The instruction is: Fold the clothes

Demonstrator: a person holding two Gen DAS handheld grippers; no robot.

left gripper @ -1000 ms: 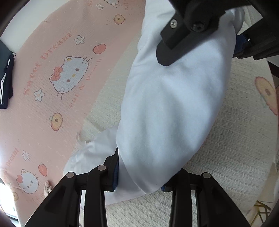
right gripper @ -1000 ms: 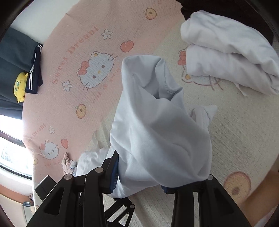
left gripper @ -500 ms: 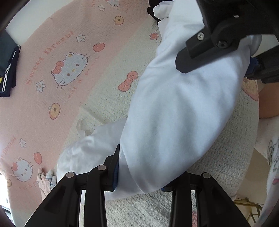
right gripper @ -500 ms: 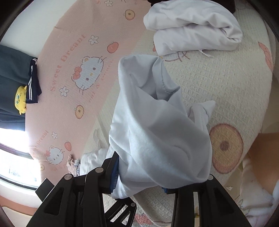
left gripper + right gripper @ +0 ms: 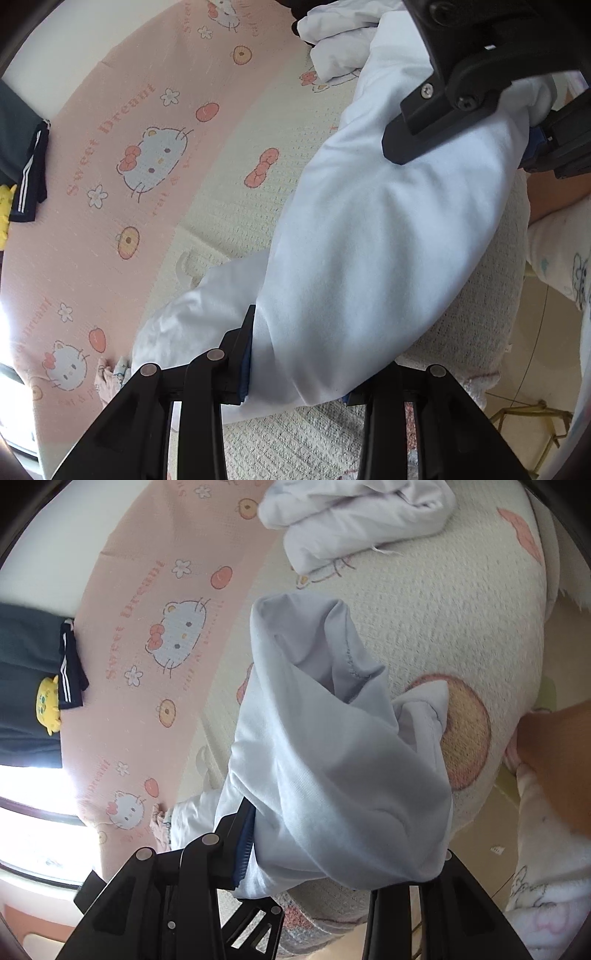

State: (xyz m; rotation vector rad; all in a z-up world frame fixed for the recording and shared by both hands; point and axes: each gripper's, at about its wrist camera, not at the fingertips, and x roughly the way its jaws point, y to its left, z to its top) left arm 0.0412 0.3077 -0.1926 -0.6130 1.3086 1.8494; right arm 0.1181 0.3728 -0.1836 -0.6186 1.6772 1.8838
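On the pink cartoon blanket (image 5: pixel 155 602), one folded white garment (image 5: pixel 354 520) lies at its far edge. My left tongs (image 5: pixel 295 373) and right tongs (image 5: pixel 343 853) each clamp the pale garment (image 5: pixel 369 240), lifted between them, not folded yet.

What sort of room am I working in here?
Most likely a bedroom at home: the work surface looks like a bed, spread with a pink cartoon-cat sheet and a cream knitted blanket. A white garment pile lies on it, and a bright window sits alongside.
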